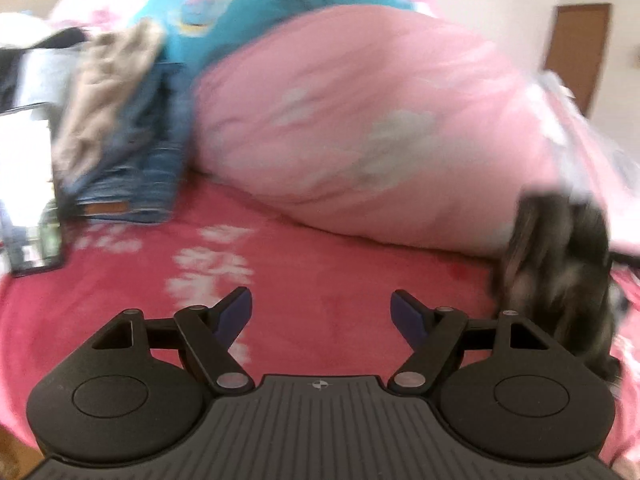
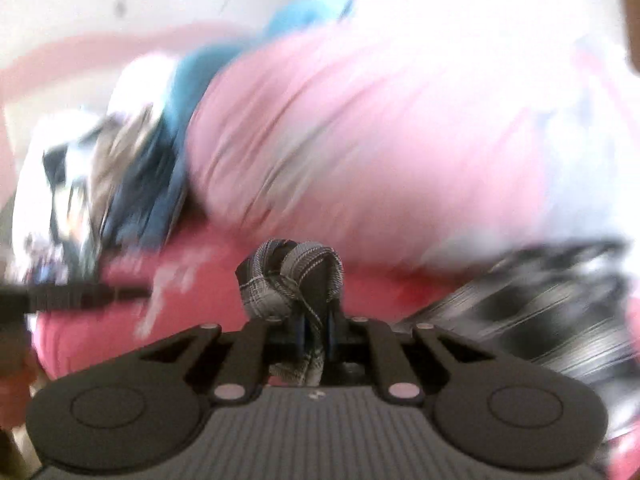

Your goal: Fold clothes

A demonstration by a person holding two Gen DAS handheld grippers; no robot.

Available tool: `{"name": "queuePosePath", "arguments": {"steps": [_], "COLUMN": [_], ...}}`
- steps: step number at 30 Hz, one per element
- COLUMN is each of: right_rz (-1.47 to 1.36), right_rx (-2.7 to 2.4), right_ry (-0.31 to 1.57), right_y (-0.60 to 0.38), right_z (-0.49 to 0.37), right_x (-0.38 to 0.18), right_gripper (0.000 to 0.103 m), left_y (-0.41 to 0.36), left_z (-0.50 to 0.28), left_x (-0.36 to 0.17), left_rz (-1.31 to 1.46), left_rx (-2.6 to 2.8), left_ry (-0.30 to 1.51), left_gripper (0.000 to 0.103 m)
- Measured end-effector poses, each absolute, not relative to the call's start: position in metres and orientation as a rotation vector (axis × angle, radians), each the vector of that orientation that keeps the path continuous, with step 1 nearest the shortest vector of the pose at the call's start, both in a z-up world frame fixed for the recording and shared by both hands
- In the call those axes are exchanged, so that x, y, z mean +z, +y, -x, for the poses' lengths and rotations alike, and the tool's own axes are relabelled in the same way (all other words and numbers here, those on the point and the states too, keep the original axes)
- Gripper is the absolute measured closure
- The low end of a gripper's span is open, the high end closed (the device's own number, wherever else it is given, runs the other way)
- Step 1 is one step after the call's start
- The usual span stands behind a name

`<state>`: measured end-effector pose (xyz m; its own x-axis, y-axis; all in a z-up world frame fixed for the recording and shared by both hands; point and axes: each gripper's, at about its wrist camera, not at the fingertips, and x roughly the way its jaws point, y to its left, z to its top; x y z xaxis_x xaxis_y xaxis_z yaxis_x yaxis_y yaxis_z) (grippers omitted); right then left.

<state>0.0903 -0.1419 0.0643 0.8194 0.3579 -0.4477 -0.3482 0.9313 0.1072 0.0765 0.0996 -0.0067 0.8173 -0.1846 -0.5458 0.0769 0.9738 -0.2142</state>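
Pink-red sheet (image 1: 320, 320) fills the left wrist view; left gripper (image 1: 321, 312) hovers over it w/ jaws apart, nothing between them. Behind: big pink duvet (image 1: 360, 120), teal blanket (image 1: 260, 4), and at left a pile of beige cloth (image 1: 108, 88) on folded jeans (image 1: 140, 168). A phone-like slab (image 1: 28, 200) lies at far left. Dark striped garment (image 1: 560, 280), blurred, sits at right edge beside the duvet.

Right wrist view (heavy blur): right gripper (image 2: 316, 328) has jaws together, clamped on a bunched fold of the dark striped garment (image 2: 292, 280); rest of the fabric trails to the right over the sheet (image 2: 100, 340). Duvet (image 2: 360, 140) and jeans pile (image 2: 140, 184) behind.
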Motion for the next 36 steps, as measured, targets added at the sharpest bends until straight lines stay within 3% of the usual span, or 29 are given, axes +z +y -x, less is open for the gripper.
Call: {"name": "queuePosePath", "arguments": {"steps": [8,13,23,28,30,32,36], "right_rz": [-0.107,-0.123,-0.241,-0.335,-0.343,-0.340,-0.375], "right_rx": [0.100,-0.103,-0.455,-0.499,-0.522,-0.560,-0.630], "right_ry": [0.222,0.156,0.219,0.431,0.522,0.583,0.533], "right_y": [-0.283,-0.372,-0.530,-0.581,-0.588,-0.589,-0.590], "right_z": [-0.068,-0.051,-0.042,-0.060,-0.065,-0.064,-0.035], "right_x": [0.155,0.174,0.113,0.044,0.018,0.000,-0.001], "right_gripper": [0.093,0.093,0.093,0.090,0.081,0.052,0.042], "left_y": [-0.004,-0.063,-0.117,-0.130,-0.135,-0.139,-0.141], "left_z": [-0.093,-0.101,-0.117,-0.118,-0.116,-0.112,-0.103], "left_x": [-0.014,-0.021,-0.038,-0.046,-0.048,-0.048,-0.042], "left_rz": [0.054,-0.027,-0.130,-0.153,-0.172,-0.201,-0.232], "left_rx": [-0.426,-0.529,-0.579,-0.579,-0.583,-0.578,-0.583], "left_ry": [0.665,0.689,0.708,0.730,0.736,0.727,0.692], "left_gripper": [0.026,0.026,0.026,0.027,0.027,0.027,0.027]}}
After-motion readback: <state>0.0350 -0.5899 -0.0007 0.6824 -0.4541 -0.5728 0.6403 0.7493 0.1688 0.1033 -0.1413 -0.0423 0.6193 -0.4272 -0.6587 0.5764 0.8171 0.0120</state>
